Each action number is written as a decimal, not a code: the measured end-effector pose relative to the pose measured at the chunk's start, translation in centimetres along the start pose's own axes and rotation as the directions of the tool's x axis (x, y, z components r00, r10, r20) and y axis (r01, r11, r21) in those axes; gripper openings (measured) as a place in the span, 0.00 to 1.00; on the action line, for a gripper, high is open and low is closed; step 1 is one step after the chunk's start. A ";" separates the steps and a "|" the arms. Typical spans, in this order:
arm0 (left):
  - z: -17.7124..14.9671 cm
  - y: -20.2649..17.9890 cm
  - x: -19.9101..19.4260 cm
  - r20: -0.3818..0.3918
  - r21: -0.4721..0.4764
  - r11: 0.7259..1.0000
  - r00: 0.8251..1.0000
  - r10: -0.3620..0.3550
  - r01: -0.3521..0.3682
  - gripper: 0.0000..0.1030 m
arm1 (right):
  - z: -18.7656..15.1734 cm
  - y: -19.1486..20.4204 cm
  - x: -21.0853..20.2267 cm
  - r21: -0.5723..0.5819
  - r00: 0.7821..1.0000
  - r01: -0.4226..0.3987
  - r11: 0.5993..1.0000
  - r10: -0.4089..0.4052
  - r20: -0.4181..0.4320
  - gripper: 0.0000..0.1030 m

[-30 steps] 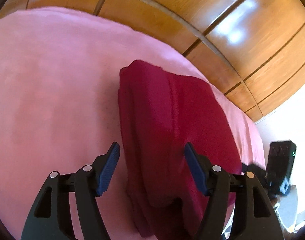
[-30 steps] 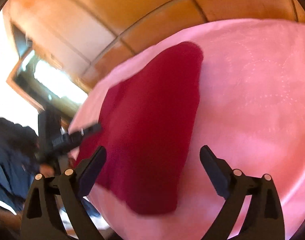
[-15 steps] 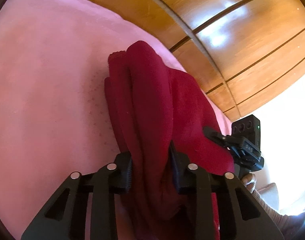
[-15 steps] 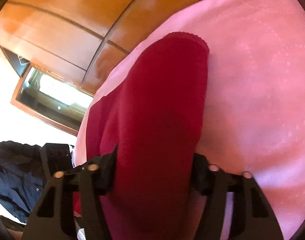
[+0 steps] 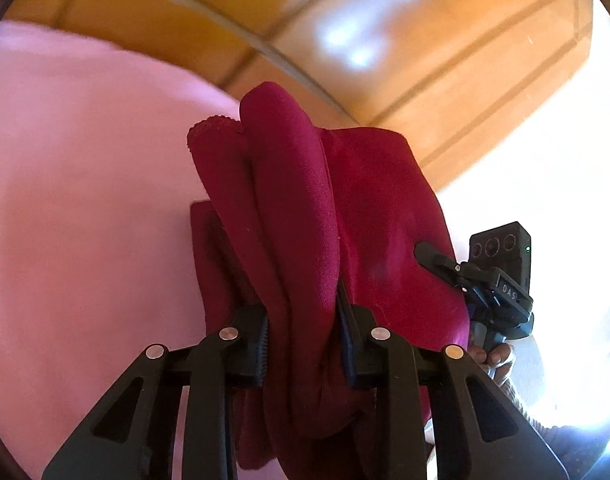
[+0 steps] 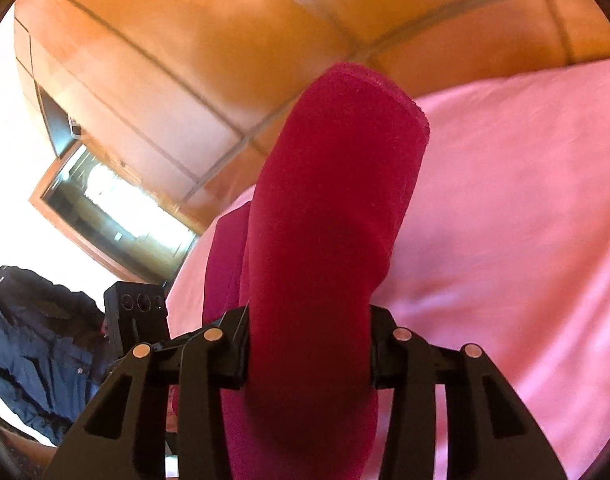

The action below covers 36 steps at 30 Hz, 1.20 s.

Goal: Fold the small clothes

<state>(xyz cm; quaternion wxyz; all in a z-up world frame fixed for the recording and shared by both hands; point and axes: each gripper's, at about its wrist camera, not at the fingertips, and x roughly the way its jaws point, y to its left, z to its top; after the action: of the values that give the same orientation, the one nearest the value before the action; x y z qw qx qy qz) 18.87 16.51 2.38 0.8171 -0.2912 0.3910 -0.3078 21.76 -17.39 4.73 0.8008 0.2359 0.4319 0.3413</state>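
The left tongs (image 5: 303,336) squeeze a thick bunch of the red cloth (image 5: 289,208). The two black fingers (image 5: 253,336) are nearly closed, with only the folds of cloth between them. The cloth rises up in front of the left tongs in long soft rolls, and its far end with a bumpy edge stands above the pink cover (image 5: 85,200). Some more of the cloth hangs down under the tongs.

The right tongs (image 6: 309,352) also pinch the red cloth (image 6: 329,220). Their fingers (image 6: 235,352) press on both sides of a fat roll of it. The roll sticks up and away from the right tongs. The pink cover (image 6: 505,240) lies to the right of them and below the cloth.

From the left tongs, the right tongs (image 5: 493,280) show off to the right, touching the side of the cloth. Shiny brown wood panels (image 6: 225,40) are behind everything. A dark blue jacket (image 6: 33,344) sits to the left of the right tongs.
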 end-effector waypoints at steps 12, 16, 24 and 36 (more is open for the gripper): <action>1.4 -12.6 20.3 -0.273 0.291 0.956 0.955 0.116 -0.033 0.26 | 0.0 -15.5 -12.3 0.212 0.941 0.311 0.926 -0.332 0.071 0.42; -1.3 -13.3 24.3 -0.270 0.444 0.883 0.917 0.293 -0.151 0.30 | -4.3 -20.0 -11.1 0.333 0.920 0.353 0.874 -0.388 0.045 0.52; -2.1 -14.9 19.4 -0.117 0.408 0.870 0.929 0.351 -0.277 0.47 | -4.4 -15.5 -12.9 0.223 0.810 0.548 0.806 -0.578 0.099 0.76; -5.2 -16.2 19.4 -0.011 0.471 0.772 0.872 0.489 -0.427 0.49 | -9.5 -7.1 -8.6 0.073 0.713 0.690 0.720 -0.694 0.103 0.40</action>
<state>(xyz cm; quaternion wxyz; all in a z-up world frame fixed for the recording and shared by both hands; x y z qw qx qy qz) 19.94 -9.24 2.32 0.8843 0.0334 0.4204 -0.2001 12.73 -27.73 -0.42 0.8918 0.0894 0.4434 -0.0046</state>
